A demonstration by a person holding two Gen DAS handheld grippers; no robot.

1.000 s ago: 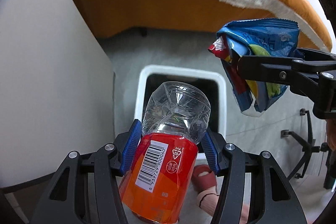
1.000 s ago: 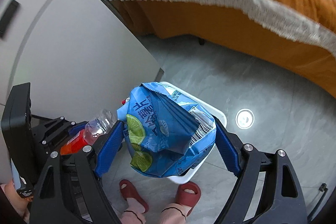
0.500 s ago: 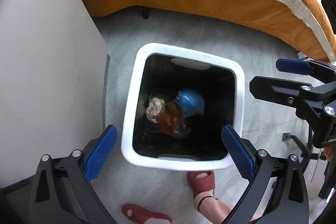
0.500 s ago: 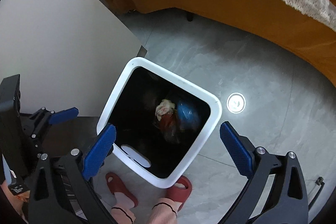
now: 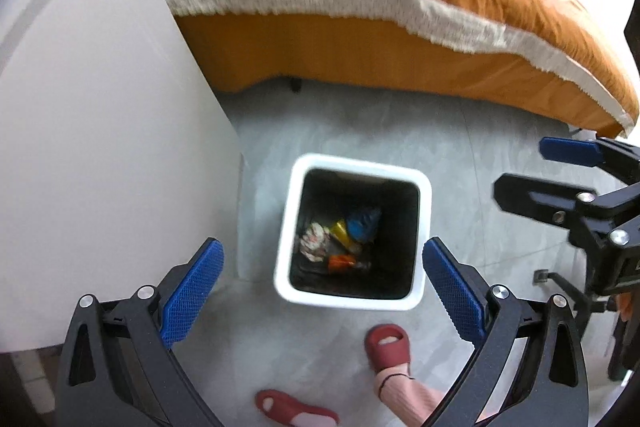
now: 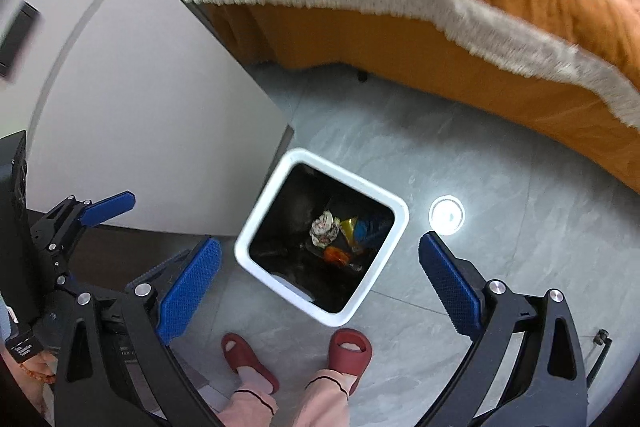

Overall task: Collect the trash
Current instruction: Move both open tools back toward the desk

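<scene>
We held both grippers above the bin, pointing steeply down so whatever we let go would fall inside. The left gripper and right gripper had just been opening; both stood wide and empty. The trash lay at the bin's bottom.

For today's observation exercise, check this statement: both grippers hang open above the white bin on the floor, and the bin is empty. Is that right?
One part is wrong. The white bin is not empty: the left wrist view shows trash at its bottom, including crumpled paper and blue and orange pieces. The rest holds: left gripper and right gripper hang open above it.
</scene>
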